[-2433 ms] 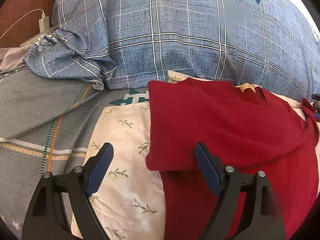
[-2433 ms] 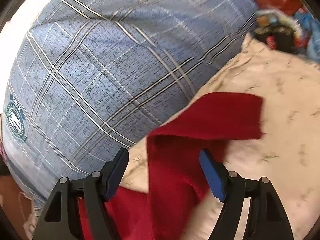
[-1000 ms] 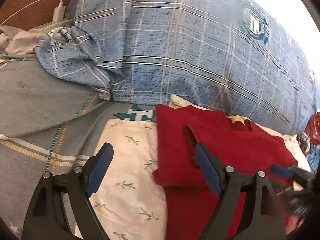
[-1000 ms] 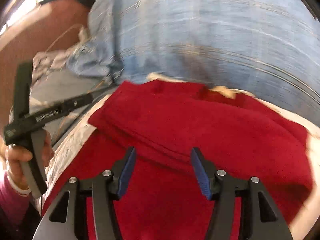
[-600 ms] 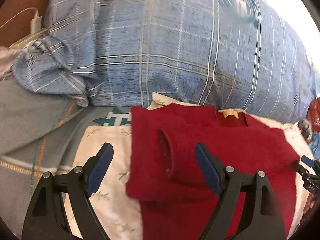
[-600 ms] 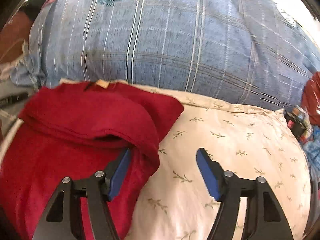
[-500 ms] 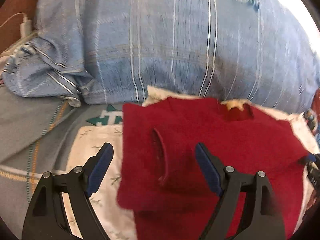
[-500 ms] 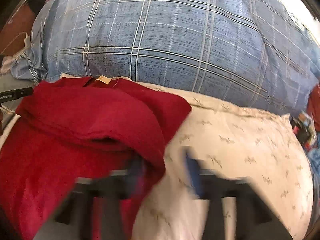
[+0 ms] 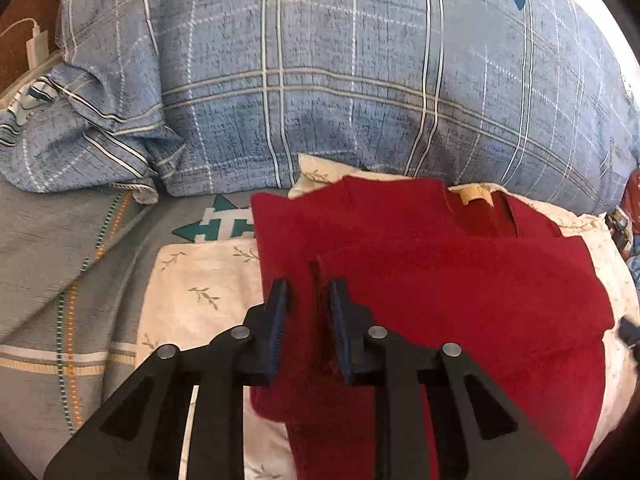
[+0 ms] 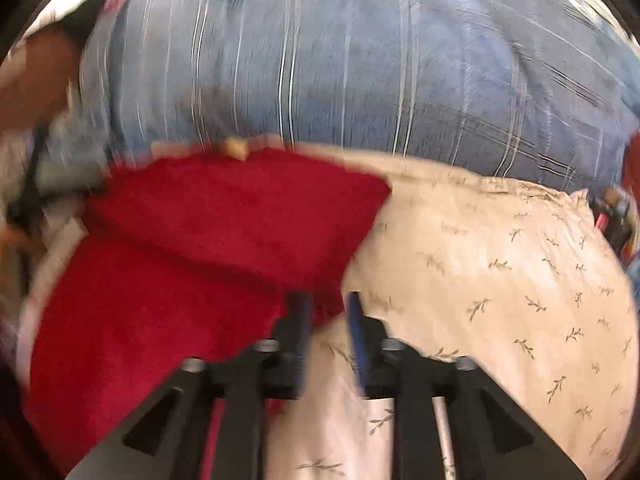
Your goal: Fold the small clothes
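A red knit top [image 9: 460,292] lies on a cream leaf-print cloth [image 9: 200,280], collar label [image 9: 474,196] toward the far side, with a sleeve folded across its chest. My left gripper [image 9: 307,286] stands over the top's left part. Its jaws are closing, and the pads pinch the red fabric at the folded sleeve's cuff. In the blurred right wrist view the red top [image 10: 200,240] fills the left half. My right gripper [image 10: 327,298] is at its right edge. Its jaws are opening, a narrow gap apart, and the fabric's edge lies loose between them.
A big blue plaid pillow [image 9: 340,80] rises right behind the top and fills the far side of the right wrist view too [image 10: 360,60]. A grey striped blanket [image 9: 60,240] lies to the left, with a white charger [image 9: 36,50] beyond. Small clutter [image 10: 616,216] sits at the far right.
My left gripper's jaws went from wide apart to nearly together on the cuff. My right gripper swung from above the top to its right edge, and its jaws narrowed.
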Demonstrator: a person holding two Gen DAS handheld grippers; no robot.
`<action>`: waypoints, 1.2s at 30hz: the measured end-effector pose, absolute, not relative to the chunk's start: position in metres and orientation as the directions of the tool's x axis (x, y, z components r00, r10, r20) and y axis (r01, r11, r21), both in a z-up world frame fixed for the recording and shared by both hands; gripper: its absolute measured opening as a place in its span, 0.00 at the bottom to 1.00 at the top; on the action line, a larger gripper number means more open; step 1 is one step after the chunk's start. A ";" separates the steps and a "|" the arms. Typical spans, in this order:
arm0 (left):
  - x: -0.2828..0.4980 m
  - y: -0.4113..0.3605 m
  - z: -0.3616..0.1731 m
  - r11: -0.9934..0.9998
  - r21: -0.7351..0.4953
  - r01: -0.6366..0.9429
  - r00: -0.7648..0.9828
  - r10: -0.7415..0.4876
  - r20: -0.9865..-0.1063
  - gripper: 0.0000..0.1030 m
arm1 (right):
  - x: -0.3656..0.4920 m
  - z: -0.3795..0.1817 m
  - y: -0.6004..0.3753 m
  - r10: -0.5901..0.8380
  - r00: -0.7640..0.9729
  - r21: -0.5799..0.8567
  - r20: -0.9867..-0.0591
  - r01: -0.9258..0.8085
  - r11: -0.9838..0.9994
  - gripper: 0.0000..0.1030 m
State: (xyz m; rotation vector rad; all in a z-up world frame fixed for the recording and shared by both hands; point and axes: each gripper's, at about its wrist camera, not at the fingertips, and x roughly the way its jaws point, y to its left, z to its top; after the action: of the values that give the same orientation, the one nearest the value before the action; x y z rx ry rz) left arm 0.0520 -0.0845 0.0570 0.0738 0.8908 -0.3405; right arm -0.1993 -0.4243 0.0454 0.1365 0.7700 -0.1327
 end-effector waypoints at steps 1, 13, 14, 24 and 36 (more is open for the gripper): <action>0.051 -0.083 0.061 0.948 -0.067 0.312 0.595 -0.249 -0.764 0.19 | -0.202 0.056 -0.427 -0.065 0.739 0.105 -0.671 0.182 0.978 0.48; 0.057 -0.081 0.045 0.972 -0.019 0.235 0.604 -0.161 -0.780 0.51 | -0.078 -0.001 -0.427 -0.152 0.644 0.068 -0.750 0.303 0.951 0.34; 0.057 -0.082 0.042 0.972 -0.007 0.236 0.601 -0.151 -0.785 0.51 | -0.080 0.002 -0.430 -0.148 0.657 0.087 -0.739 0.311 0.946 0.34; 0.052 -0.076 0.034 0.981 0.014 0.191 0.622 -0.110 -0.775 0.62 | -0.141 0.006 -0.399 -0.227 0.617 -0.080 -0.753 0.256 0.963 0.37; 0.004 -0.068 0.062 0.976 0.052 0.212 0.672 -0.107 -0.733 0.63 | -0.173 0.038 -0.385 -0.109 0.702 0.089 -0.703 0.239 0.967 0.42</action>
State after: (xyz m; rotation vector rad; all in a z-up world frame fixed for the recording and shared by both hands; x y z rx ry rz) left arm 0.0042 -0.0677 0.0622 0.1369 0.8146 -0.1806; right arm -0.1729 -0.3855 0.0381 0.1788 0.7689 -0.1943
